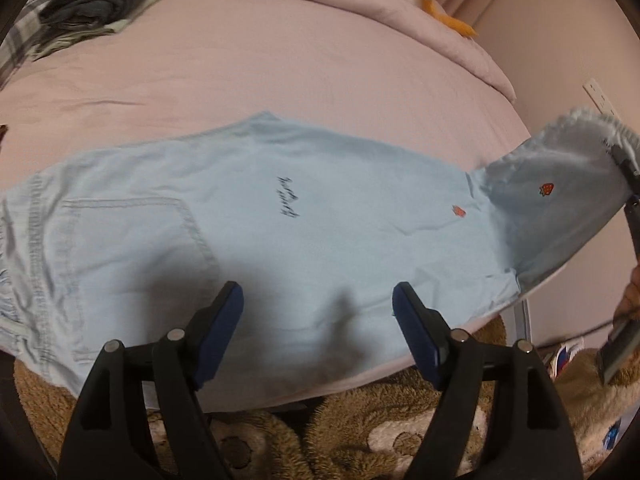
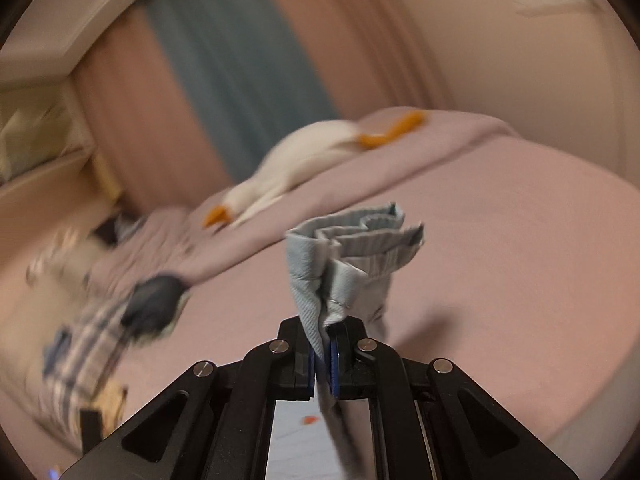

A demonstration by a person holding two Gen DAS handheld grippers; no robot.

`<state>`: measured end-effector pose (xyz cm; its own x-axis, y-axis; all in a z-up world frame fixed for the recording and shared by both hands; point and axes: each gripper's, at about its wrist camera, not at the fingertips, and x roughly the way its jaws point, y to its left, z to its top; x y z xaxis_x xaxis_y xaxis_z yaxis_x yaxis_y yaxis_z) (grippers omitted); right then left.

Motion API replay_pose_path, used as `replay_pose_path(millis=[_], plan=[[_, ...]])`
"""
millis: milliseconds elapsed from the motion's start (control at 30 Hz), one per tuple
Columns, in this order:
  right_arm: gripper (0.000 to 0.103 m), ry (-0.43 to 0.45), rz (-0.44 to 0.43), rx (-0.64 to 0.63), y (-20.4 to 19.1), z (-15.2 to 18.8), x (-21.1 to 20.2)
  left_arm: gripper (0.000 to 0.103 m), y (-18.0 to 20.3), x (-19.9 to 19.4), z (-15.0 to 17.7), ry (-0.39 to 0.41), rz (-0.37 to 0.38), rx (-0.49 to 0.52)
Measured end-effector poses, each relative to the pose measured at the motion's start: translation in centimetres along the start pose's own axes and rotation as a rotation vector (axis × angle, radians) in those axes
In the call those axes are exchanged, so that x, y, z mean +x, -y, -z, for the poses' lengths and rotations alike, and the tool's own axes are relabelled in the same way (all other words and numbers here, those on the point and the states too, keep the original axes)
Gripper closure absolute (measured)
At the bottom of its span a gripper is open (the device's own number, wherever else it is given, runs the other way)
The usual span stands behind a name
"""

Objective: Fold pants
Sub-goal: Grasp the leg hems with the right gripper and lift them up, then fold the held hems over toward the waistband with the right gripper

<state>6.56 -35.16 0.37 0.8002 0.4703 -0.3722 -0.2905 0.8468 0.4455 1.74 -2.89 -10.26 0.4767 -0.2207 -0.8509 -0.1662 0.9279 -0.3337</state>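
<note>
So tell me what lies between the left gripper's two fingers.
In the left wrist view, the open left gripper has only the light blue pants showing between its fingers, lying flat on the pink bed, ungripped.

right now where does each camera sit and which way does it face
Left wrist: sits on the left claw, looks down over the bed at the spread pants; its own open fingers show, and a hand at the right edge.
Right wrist: sits on the right claw, looks across the bed toward the curtains; its fingers are shut on the pants' hem.
Shared: bed, pants, plush goose, clothes pile.
</note>
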Motion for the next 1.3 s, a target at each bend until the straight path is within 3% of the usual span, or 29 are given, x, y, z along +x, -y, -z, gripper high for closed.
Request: replay_pose_path(millis=[167,300,500,700,767,933,1033,1067,1100,1167,1300], plan=[[0.096,-0.124,-0.134,-0.153,-6.8,1.9,3.4,0.022,-1.8,-1.3,0.1,0.042,-0.033,-0.044],[0.096,-0.293,-0.227,-0.177,-9.5,6.3,7.0,0.022,-3.3,-1.8,0.2,0.051,-0.029,-0.084],[0.096,-0.510,-0.196,-0.196,-10.7,12.2,10.8,0.022,-3.6,-2.0,0.2,0.042,-0.027,-0.097],[0.096,-0.437,-0.209,-0.199,-11.0,10.5,8.3,0.022,-3.8,-2.4,0.6,0.057,-0.016,-0.098],[0.096,-0.474,-0.226,-0.175,-10.5,11.2,8.6,0.022,-4.0,-2.1,0.5,0.049,-0.016,-0.102],[0.095,-0.650,-0.168,-0.177,-10.3,16.1,11.9,0.022,-4.4,-1.4,0.1,0.022,-0.015,-0.119],[0.093,-0.694,-0.156,-0.159,-9.3,17.1,12.5,0.021,-4.1,-1.1,-0.2,0.008,0.019,-0.115],[0.083,-0.696,-0.170,-0.133,-9.1,16.8,12.2,0.020,-3.9,-1.0,-0.3,0.002,0.040,-0.112],[0.061,-0.704,-0.191,-0.110,-8.8,16.3,11.9,0.020,-3.8,-1.0,-0.5,-0.002,0.055,-0.110],[0.035,-0.691,-0.211,-0.085,-8.6,15.4,11.0,0.019,-3.4,-0.8,-0.9,-0.008,0.092,-0.108],[0.034,-0.607,-0.202,-0.104,-8.1,12.9,7.6,0.016,-2.4,-0.1,-1.4,-0.019,0.164,-0.105]])
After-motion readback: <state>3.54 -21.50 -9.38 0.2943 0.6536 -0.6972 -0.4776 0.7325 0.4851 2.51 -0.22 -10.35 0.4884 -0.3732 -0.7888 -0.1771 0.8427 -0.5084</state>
